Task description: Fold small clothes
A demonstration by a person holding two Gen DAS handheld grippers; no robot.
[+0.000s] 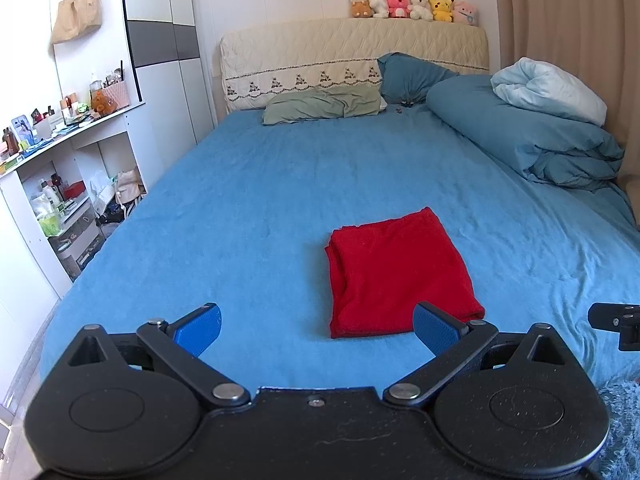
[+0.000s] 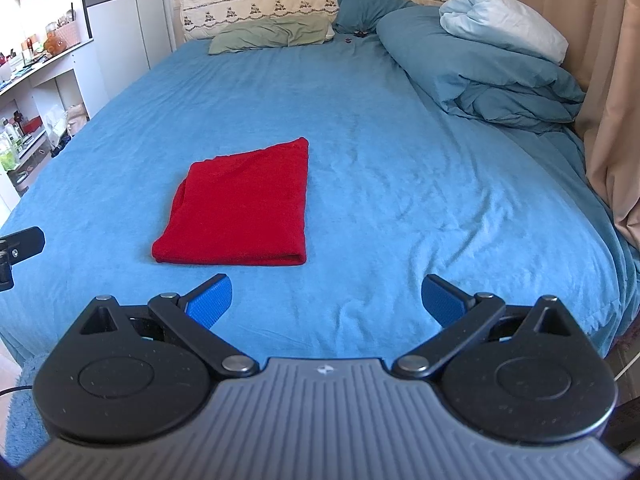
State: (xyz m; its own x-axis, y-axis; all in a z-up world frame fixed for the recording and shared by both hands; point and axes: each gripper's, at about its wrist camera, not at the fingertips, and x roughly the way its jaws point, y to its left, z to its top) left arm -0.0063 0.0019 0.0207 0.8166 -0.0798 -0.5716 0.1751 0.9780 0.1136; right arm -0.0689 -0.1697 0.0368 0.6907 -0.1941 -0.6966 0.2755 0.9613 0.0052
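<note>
A red garment [image 1: 396, 272] lies folded into a flat rectangle on the blue bed sheet [image 1: 248, 208]; the right wrist view shows the same red garment [image 2: 240, 212] left of centre. My left gripper [image 1: 318, 326] hovers open near the foot of the bed, its blue pads wide apart, the right pad just over the garment's near edge. My right gripper [image 2: 326, 298] is also open and empty, near the bed's foot, to the right of the garment. Each view catches a black part of the other gripper at its edge.
A green pillow [image 1: 320, 106], a teal pillow [image 1: 412, 76] and a bundled teal duvet [image 1: 532, 136] lie at the head and right side. Plush toys [image 1: 412, 6] line the headboard. Cluttered white shelves [image 1: 60, 160] stand left of the bed, beige curtains [image 2: 600, 80] right.
</note>
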